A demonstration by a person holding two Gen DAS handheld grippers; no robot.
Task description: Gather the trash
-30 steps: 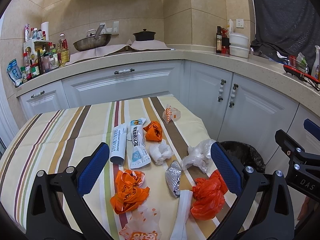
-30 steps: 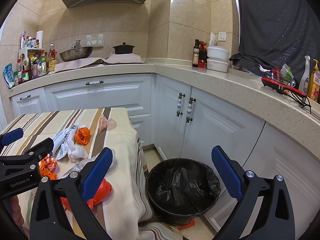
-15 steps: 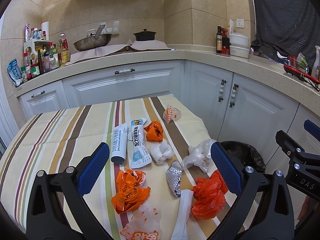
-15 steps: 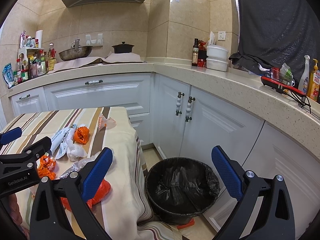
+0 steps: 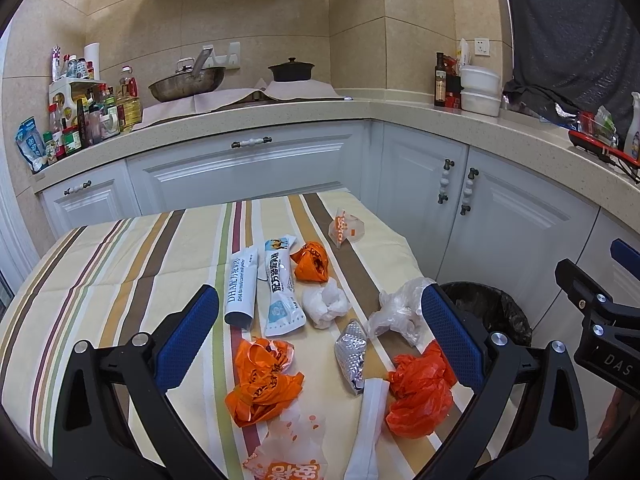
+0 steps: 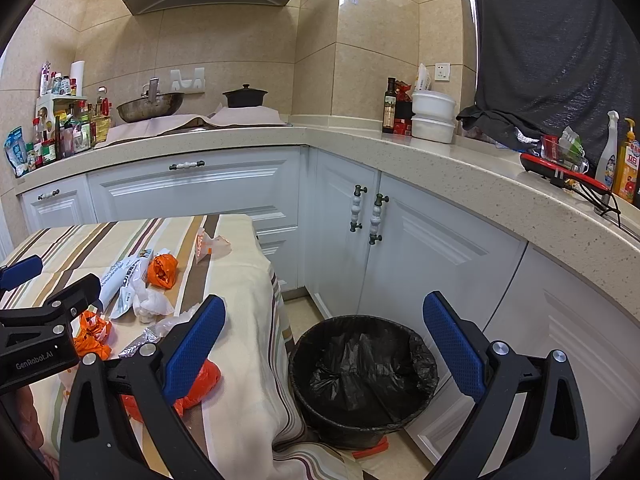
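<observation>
Trash lies on the striped tablecloth: two white tubes, orange bags, a white wad, a clear bag, a foil wrapper and a printed wrapper. My left gripper is open and empty above the near pile. My right gripper is open and empty, over the black-lined trash bin on the floor right of the table. The bin also shows in the left wrist view.
White cabinets and a stone counter wrap around behind and to the right. A wok, a black pot, bottles and white containers stand on the counter. The table edge is beside the bin.
Both grippers drifted slightly; the views barely shifted. Nothing was taken hold of or let go.
</observation>
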